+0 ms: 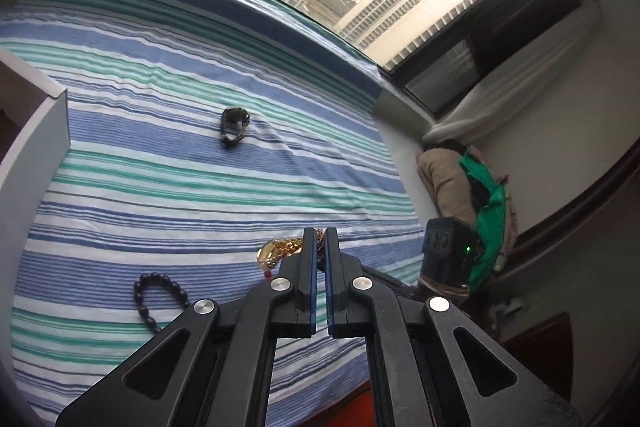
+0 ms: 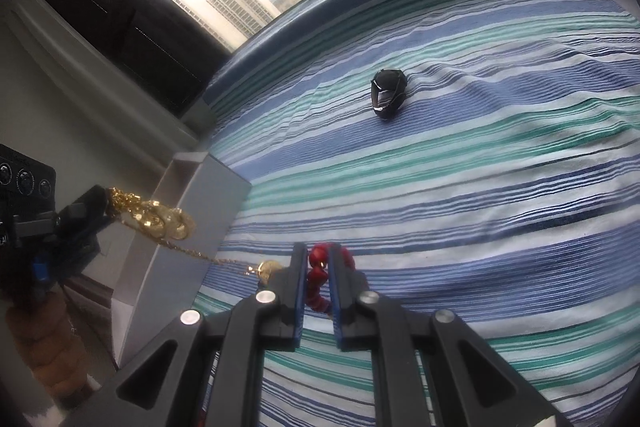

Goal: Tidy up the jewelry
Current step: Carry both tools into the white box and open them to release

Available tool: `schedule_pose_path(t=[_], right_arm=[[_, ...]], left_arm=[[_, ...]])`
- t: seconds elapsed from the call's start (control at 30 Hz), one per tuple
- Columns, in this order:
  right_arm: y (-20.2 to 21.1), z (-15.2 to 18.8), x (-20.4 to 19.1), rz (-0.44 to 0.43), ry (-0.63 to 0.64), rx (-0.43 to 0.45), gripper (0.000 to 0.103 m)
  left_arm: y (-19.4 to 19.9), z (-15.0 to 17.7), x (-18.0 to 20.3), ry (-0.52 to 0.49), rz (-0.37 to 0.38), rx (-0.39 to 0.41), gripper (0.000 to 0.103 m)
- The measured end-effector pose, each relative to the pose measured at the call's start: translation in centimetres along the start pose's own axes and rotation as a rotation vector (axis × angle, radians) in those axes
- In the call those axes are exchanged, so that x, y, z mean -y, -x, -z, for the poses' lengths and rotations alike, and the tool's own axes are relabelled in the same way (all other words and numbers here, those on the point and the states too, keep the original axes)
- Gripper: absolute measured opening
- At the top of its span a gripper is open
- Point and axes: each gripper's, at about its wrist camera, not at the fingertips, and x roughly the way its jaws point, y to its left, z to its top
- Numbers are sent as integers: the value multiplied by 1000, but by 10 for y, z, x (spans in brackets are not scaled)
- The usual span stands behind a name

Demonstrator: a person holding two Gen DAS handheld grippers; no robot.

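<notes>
My left gripper [image 1: 319,231] is shut on a bunch of gold chain jewelry [image 1: 280,250], held up off the striped bedsheet [image 1: 200,195]. In the right wrist view that gold bunch [image 2: 160,223] hangs from the left gripper [image 2: 102,205] beside a white box [image 2: 208,195]. A thin gold chain [image 2: 200,255] runs from the bunch to a gold pendant [image 2: 268,267] by my right gripper [image 2: 320,247]. The right gripper is shut on a string of red beads [image 2: 318,263]. A black watch [image 1: 234,127] [image 2: 388,93] and a dark bead bracelet [image 1: 160,293] lie on the sheet.
The white box [image 1: 40,147] stands at the left edge of the bed. A window with dark frame [image 1: 500,19] runs behind the bed, with tall buildings outside. Beige and green cloth [image 1: 484,195] is piled by the wall right of the bed.
</notes>
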Motion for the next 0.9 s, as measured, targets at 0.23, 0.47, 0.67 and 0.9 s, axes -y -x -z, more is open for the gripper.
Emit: schedule_pose_path(t=[0.23, 0.47, 0.67, 0.9], right_arm=[[12, -10, -44, -34, 80, 18, 11], [11, -19, -103, -97, 167, 11, 11], [-4, -24, -163, -156, 256, -18, 11], [-40, -32, -245, -234, 366, -54, 11]], left_arm=[[71, 0, -16, 4, -46, 87, 0], [142, 1, -39, 33, -86, 166, 1], [195, -1, -70, 75, -154, 238, 1], [246, -7, -119, 145, -241, 318, 1]])
